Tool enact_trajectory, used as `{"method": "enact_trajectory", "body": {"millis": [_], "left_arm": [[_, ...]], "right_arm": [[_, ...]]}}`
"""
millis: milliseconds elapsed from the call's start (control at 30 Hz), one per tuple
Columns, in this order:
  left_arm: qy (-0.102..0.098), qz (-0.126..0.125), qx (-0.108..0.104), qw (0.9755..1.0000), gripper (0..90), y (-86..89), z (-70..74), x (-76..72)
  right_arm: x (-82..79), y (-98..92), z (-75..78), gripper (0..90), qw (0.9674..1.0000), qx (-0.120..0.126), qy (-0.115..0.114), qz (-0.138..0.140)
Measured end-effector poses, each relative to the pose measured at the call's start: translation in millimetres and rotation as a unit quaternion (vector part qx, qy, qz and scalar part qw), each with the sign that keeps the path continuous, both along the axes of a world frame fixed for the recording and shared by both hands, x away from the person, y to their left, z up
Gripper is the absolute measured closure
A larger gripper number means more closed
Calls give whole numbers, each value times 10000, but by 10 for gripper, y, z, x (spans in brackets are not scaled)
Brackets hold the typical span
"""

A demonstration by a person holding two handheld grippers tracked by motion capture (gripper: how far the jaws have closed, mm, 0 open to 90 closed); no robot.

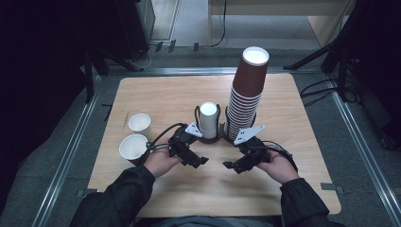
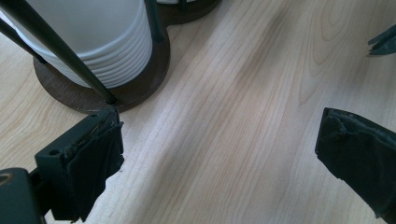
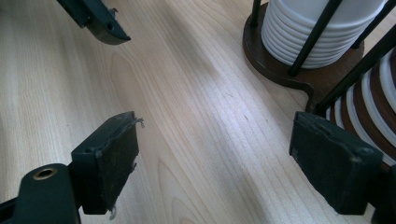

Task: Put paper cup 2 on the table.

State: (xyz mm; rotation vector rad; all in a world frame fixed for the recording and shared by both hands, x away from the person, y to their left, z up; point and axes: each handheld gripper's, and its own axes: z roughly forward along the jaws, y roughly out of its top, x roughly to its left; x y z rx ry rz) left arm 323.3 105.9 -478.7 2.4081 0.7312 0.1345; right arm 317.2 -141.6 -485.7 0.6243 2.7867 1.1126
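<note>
Grippers, left (image 1: 204, 161) and right (image 1: 227, 165), both released, face across bare wooden table (image 1: 189, 194); dark wire-post cup holder (image 1: 210, 138) with white paper-cup stack (image 1: 208, 118) stands just beyond, tall brown paper-cup stack (image 1: 246, 90) beside.

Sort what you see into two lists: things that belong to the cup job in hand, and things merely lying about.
Part of the job:
- white cup stack
- brown cup stack
- cup holder
- two loose white cups
- left gripper, open
- right gripper, open

Lying about:
- cables on the floor

Both grippers, left gripper (image 1: 204, 161) and right gripper (image 1: 227, 165), hover empty over the tabletop (image 1: 165, 101), jaws apart. Brown cup stack (image 1: 246, 92) towers behind; two white cups (image 1: 134, 146) sit left.
</note>
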Motion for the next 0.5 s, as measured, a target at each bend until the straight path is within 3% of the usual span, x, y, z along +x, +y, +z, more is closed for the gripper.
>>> {"method": "enact_trajectory", "body": {"millis": [300, 500], "left_arm": [[11, -14, -4, 10000, 12, 17, -17, -12], [84, -72, 57, 9999, 12, 12, -48, 3]], "right_arm": [[6, -12, 2, 161, 10000, 24, -18, -22], [-14, 5, -6, 163, 9998, 3, -125, 176]]}}
